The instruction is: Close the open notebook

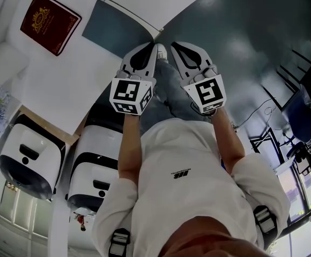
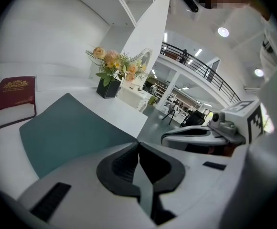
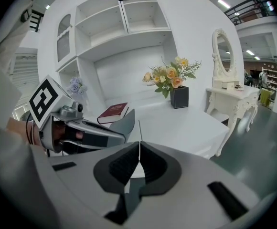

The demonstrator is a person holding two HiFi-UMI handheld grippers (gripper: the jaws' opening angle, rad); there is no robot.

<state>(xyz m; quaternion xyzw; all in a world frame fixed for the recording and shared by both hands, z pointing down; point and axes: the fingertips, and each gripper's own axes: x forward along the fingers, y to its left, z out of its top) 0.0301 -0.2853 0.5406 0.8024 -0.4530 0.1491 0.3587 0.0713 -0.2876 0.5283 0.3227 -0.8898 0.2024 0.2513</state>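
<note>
The white table (image 1: 64,84) fills the head view toward ten o'clock. The teal notebook (image 1: 118,33) lies at its edge, at eleven o'clock from both tools, with a red book (image 1: 49,16) beyond it at ten. We judge the closing unfinished. The left gripper (image 2: 138,144) has its jaws together on nothing, while the right gripper (image 3: 139,144) pinches a thin sheet (image 3: 139,127), perhaps a page or cover seen edge-on, not yet laid flat.
</note>
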